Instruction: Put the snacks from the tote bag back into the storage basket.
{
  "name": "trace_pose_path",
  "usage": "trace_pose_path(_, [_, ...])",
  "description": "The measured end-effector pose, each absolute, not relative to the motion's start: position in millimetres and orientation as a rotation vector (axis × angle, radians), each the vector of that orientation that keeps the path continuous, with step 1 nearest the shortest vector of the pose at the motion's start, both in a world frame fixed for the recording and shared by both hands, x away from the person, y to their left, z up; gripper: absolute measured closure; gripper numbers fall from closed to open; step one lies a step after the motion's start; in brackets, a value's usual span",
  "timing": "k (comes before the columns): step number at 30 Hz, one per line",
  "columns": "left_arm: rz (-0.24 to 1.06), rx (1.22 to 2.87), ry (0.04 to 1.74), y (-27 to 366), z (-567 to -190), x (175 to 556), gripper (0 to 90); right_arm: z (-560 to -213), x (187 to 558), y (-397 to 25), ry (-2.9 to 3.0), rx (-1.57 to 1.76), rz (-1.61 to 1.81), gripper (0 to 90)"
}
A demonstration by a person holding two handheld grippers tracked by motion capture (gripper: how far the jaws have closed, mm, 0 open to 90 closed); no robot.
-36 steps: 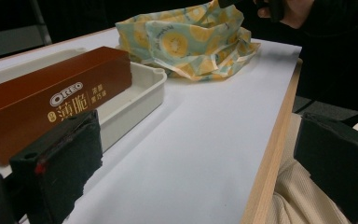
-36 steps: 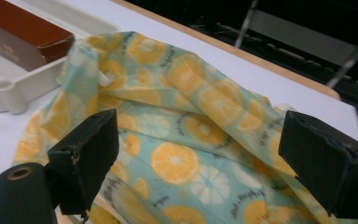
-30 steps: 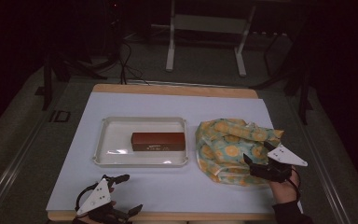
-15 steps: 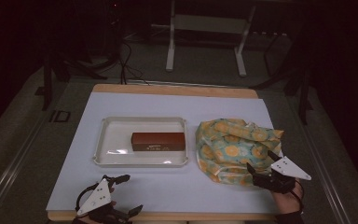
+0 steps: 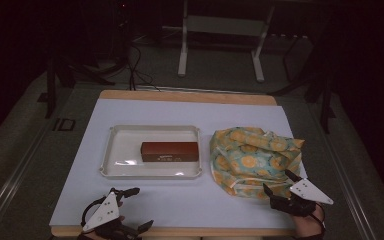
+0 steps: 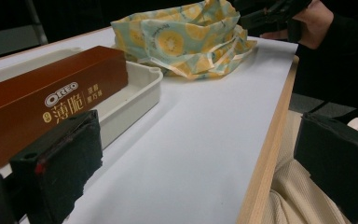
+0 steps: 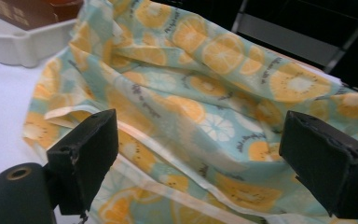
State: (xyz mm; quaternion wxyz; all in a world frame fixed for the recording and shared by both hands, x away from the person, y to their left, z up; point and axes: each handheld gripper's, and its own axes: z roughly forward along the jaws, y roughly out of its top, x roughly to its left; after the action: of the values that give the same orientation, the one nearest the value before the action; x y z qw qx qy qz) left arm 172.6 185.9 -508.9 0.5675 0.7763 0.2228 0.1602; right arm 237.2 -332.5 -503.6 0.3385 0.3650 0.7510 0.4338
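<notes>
Right gripper jaws wide, just at near edge of citrus-print bag. Left gripper wide too, empty, at table's near edge. Oreo box in white tray.

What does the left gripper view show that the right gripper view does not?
Left gripper view alone: the OREO lettering on the brown box, the table's wooden edge, and the person's other hand. Right gripper view alone: close detail of the citrus-print cloth bag's pale hem. Both share the bag, the box and the white tray, between open fingers.
</notes>
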Motion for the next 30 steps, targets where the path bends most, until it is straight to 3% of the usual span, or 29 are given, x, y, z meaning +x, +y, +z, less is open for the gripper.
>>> trace_pose_path(30, [0.374, 1.824, 0.526, 186.1, -509.8, 173.6, 1.3, -506.4, 238.6, -334.7, 1.876, 0.894, 1.161, 13.1])
